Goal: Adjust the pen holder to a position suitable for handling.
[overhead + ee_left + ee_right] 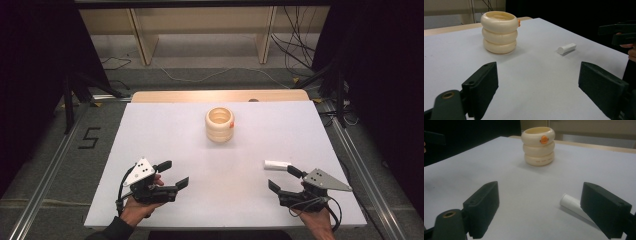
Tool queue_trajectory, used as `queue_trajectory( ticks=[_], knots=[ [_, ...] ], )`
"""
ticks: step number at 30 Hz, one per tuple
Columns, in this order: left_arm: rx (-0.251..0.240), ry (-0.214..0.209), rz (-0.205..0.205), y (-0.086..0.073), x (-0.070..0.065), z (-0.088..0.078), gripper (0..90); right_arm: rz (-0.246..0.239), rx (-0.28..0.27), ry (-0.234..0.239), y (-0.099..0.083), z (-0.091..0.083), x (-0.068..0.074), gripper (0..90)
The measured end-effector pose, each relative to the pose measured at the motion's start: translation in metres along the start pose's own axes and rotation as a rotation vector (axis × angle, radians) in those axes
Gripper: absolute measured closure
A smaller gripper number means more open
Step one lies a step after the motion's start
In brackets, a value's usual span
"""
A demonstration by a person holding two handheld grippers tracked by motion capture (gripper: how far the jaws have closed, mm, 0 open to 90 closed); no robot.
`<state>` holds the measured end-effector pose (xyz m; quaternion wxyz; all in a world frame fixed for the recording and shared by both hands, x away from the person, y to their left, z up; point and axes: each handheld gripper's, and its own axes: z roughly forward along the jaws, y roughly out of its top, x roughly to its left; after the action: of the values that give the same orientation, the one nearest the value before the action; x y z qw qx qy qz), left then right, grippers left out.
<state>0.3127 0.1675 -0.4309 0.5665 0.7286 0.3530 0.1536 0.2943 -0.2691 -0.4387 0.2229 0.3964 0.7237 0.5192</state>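
White cylinder (276, 164) beside right claw (284, 179), wide open

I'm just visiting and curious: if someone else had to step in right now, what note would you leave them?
Left gripper: open, holding nothing, low over the table at its near left.
Right gripper: open, holding nothing, near right.
White cylinder: lying on its side just beyond the right gripper's jaws, not touched.
Cream ringed cup: upright, mid-table toward the far side, with an orange mark on its side.
Done: nothing gripped yet.
Left: probably pick up the cylinder; the cup may be its target.
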Motion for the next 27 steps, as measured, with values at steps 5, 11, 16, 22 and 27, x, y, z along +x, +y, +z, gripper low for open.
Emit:
queue_trajectory(
  ticks=[5,11,16,22,27],
  knots=[
    [0.0,-0.001,0.0,0.0,0.0,0.0,15.6,-0.005,0.0,0.004,0.0,0.001,0.0,16.2],
    [0.0,-0.002,0.0,0.0,0.0,0.0,15.6,-0.009,0.007,0.001,0.001,0.003,0.001,16.2],
    [0.0,0.0,-0.001,0.0,0.0,0.0,15.5,-0.016,0.011,-0.001,0.004,0.004,0.001,16.4],
    [0.0,0.0,-0.001,0.0,0.0,0.001,15.6,-0.025,0.011,0.003,0.014,0.005,-0.001,17.0],
    [0.001,0.0,-0.004,0.0,0.001,0.001,15.6,-0.036,0.022,0.004,0.022,0.012,-0.001,17.4]
  ],
)
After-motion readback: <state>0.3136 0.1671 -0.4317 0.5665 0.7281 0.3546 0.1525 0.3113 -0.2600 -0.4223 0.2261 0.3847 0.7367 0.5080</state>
